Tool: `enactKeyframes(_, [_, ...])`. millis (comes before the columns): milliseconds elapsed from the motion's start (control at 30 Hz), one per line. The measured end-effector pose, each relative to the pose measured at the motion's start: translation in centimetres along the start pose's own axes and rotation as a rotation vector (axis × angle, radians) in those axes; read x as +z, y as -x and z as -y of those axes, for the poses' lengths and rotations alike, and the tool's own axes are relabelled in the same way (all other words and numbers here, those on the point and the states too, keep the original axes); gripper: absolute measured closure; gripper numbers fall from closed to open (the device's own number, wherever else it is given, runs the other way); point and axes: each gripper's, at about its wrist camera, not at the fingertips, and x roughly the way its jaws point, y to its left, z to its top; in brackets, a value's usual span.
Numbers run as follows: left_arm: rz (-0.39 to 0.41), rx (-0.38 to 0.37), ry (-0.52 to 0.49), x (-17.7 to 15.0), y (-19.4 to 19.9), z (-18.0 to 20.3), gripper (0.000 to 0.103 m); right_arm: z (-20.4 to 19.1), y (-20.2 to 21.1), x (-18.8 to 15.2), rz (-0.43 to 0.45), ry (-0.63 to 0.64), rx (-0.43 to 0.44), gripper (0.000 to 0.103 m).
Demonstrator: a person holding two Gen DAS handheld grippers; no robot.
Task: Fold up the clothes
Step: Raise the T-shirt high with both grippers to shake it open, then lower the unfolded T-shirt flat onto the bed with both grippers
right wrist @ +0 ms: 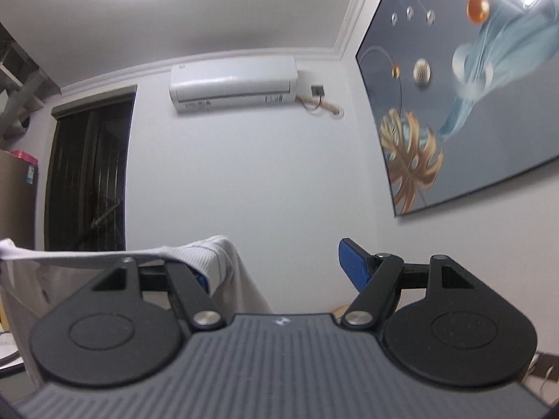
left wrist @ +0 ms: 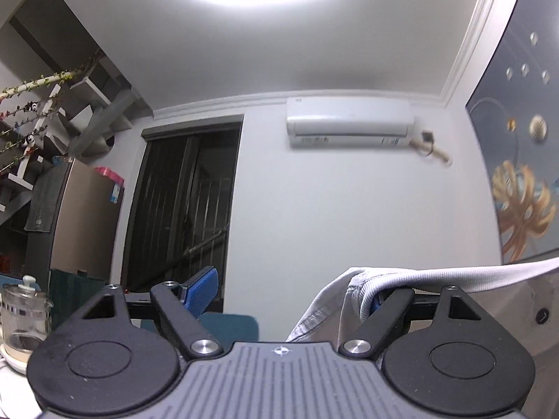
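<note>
In the left wrist view, the left gripper [left wrist: 290, 295] pointed up at the far wall, jaws spread wide, a pale grey garment [left wrist: 384, 281] draped over its right finger, clear air between the fingers. Only here a glass jar [left wrist: 22, 317] stood near left. In the right wrist view, the right gripper [right wrist: 279, 269] also gaped, the garment [right wrist: 209, 255] hung over its left finger; a wall picture [right wrist: 464, 104] filled the right.

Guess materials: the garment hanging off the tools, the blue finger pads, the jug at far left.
Garment: pale grey knit, probably cotton blend; ribbed edge and stitched seams show, matte.
Finger pads: blue, finely gridded texture, likely rubber or soft plastic.
Jug: clear glass by its transparency and glints, though clear plastic is possible.
</note>
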Motion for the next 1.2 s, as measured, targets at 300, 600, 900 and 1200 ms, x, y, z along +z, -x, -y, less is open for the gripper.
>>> enactKeyframes(300, [-0.143,-0.043,0.018,-0.6,-2.6,0.7,0.020,1.2,-1.9,-0.5,-0.105,-0.035,-0.004,0.029])
enactKeyframes(600, [-0.262,-0.023,-0.032,-13.9,-20.3,2.3,0.020,1.0,-17.3,-10.5,-0.309,-0.009,-0.032,0.029])
enactKeyframes(900, [-0.407,0.051,-0.134,-34.7,-40.6,8.8,0.018,1.3,-37.9,-29.0,-0.477,0.020,-0.127,0.030])
enactKeyframes(1200, [-0.826,-0.041,-0.145,-65.5,-52.5,13.6,0.017,5.5,-52.4,-56.3,-0.789,0.054,-0.119,0.031])
